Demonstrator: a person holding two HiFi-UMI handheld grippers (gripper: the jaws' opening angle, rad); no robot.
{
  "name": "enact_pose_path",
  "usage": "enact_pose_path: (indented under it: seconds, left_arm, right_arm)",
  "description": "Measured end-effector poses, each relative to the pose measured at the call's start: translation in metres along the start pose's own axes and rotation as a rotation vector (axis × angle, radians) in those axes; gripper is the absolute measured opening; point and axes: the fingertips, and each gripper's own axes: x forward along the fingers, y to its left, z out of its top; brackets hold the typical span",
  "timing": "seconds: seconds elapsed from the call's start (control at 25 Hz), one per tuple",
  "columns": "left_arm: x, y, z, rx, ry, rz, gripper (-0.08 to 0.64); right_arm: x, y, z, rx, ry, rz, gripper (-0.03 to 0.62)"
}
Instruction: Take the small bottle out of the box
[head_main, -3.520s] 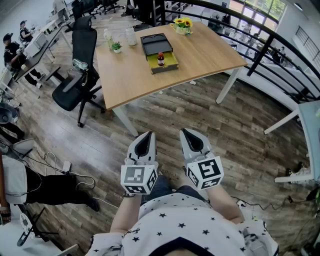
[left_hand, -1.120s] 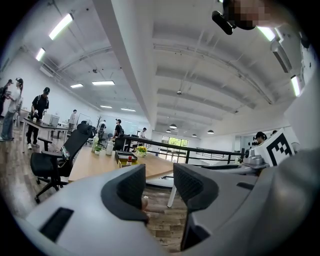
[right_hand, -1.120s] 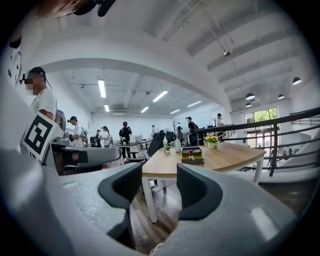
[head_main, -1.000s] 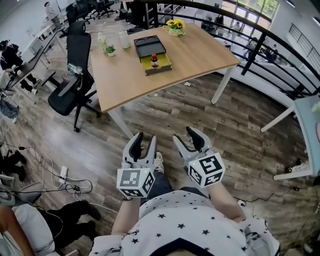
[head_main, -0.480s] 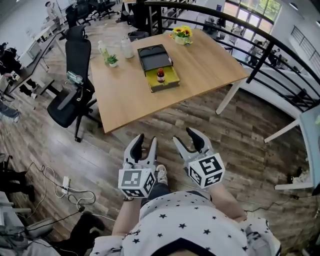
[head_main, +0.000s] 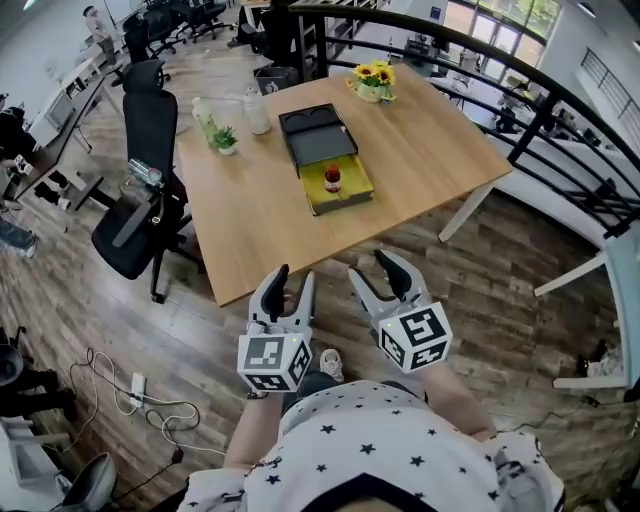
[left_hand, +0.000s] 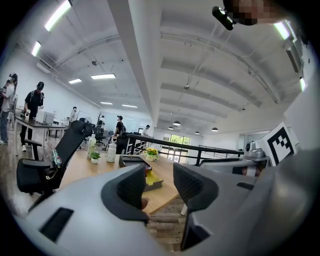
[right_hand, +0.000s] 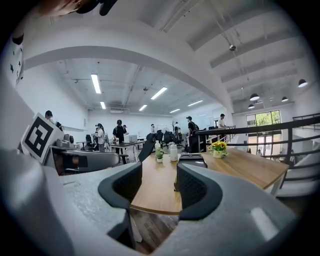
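Left gripper (head_main: 293, 279) and right gripper (head_main: 371, 268) held side by side over wood floor, short of the table (head_main: 250, 220). Each gripper view shows its jaws apart, nothing between. Only the head view shows the small bottle (head_main: 332, 179), upright in the yellow box (head_main: 352, 197) mid-table. The left gripper view catches just the box's yellow edge. Sunflowers (head_main: 370, 75) at far edge.

A dark wood-plank floor (head_main: 480, 290) runs under a pale wooden tabletop (head_main: 420, 140) on white legs, with a black office chair (head_main: 140, 210) just beside it. A black railing (head_main: 540, 110) curves behind (windows (head_main: 520, 15) beyond). Strip lights (left_hand: 103, 76) line the white vaulted ceiling (left_hand: 200, 65).
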Motion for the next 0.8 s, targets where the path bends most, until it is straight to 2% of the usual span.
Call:
enact_pose_path:
  seconds: [0.4, 0.8]
  left_arm:
    - [0.061, 0.044, 0.013, 0.000, 0.004, -0.026, 0.158]
    - [0.095, 0.074, 0.012, 0.000, 0.022, -0.040, 0.158]
  right_arm:
    - [0.071, -0.031, 0.012, -0.002, 0.000, -0.027, 0.199]
    - [0.119, -0.050, 0.007, -0.001, 0.021, -0.051, 0.199]
